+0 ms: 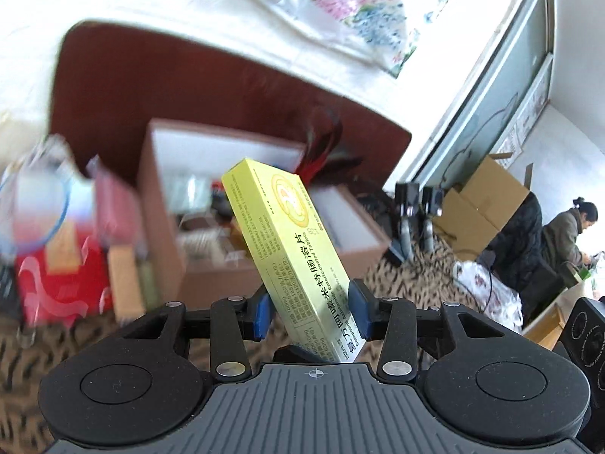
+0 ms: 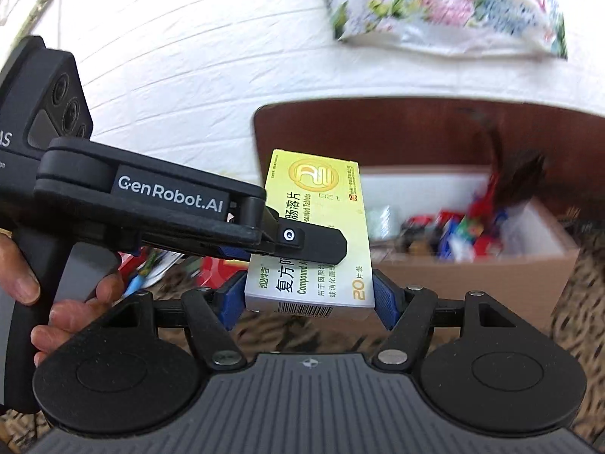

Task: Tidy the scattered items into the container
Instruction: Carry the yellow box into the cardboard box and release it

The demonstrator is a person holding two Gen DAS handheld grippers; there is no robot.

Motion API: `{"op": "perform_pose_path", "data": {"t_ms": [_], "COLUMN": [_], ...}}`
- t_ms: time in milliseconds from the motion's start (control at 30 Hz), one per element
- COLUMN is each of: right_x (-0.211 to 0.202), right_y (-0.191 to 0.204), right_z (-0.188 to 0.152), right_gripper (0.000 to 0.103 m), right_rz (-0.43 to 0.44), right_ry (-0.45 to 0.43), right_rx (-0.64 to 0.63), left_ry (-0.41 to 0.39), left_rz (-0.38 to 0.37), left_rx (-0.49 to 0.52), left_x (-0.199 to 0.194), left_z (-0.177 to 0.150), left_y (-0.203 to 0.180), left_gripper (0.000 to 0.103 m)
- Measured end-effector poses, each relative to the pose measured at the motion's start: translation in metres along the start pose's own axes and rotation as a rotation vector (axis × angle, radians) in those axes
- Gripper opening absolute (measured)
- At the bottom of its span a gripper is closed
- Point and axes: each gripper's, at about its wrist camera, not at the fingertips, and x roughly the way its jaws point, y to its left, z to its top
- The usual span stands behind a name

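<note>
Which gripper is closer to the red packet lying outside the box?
Left. The red packet lies just left of the left gripper; the right gripper sits farther right.

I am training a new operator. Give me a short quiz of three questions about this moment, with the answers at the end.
1. True or false: the yellow tablet box already lies inside the brown container.
2. Between whose blue pads does the yellow tablet box sit?
A. the left gripper only
B. the right gripper only
C. both of them
3. Fill in: the large number printed on the box face, near the right gripper, is ___.

Key: 1 false, it is in the air in front of the container; 2 C; 3 20.
</note>
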Motion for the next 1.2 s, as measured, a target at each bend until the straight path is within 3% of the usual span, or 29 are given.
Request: {"op": "perform_pose_path", "data": {"t_ms": [100, 267, 733, 800, 833, 867, 900, 933, 967, 1000, 1100, 1200], "right_x": [0.019, 0.060, 0.141, 0.153, 0.160, 0.168, 0.176, 0.183, 0.185, 0.183, 0.169, 0.156], "right_y": [-0.021, -0.057, -0.109, -0.115, -0.120, -0.124, -0.128, -0.132, -0.134, -0.134, -0.133, -0.128], "right_z": [0.017, 0.030, 0.053, 0.059, 0.062, 0.063, 0.064, 0.063, 0.061, 0.059, 0.050, 0.042], "right_gripper": [0.072, 0.072, 0.072, 0.072, 0.074, 0.077, 0.084, 0.093, 0.093, 0.093, 0.094, 0.096], "right_rz": [-0.024, -0.024, -0.056, -0.061, -0.066, -0.066, -0.060, -0.077, -0.110, -0.126, -0.096, -0.094], "right_ry": [0.001, 0.047, 0.127, 0.130, 0.136, 0.150, 0.178, 0.215, 0.235, 0.235, 0.204, 0.209], "right_rx": [0.012, 0.073, 0.107, 0.111, 0.122, 0.129, 0.137, 0.153, 0.165, 0.166, 0.175, 0.209], "left_ry": [-0.005, 0.052, 0.109, 0.116, 0.125, 0.131, 0.134, 0.132, 0.135, 0.140, 0.127, 0.105], "left_rz": [0.003, -0.032, -0.033, -0.037, -0.028, 0.005, 0.072, 0.130, 0.125, 0.068, -0.014, -0.010], "left_rx": [0.037, -0.009, -0.041, -0.057, -0.060, -0.069, -0.093, -0.121, -0.131, -0.128, -0.132, -0.093], "left_x": [0.027, 0.077, 0.176, 0.189, 0.196, 0.202, 0.207, 0.208, 0.206, 0.202, 0.184, 0.166], "left_z": [0.023, 0.046, 0.097, 0.106, 0.109, 0.110, 0.110, 0.109, 0.107, 0.105, 0.100, 0.093], "left_y": [0.000, 0.017, 0.060, 0.069, 0.074, 0.077, 0.082, 0.087, 0.090, 0.093, 0.093, 0.080], "left_gripper": [0.058, 0.054, 0.057, 0.065, 0.074, 0.092, 0.101, 0.101, 0.099, 0.099, 0.100, 0.102]}}
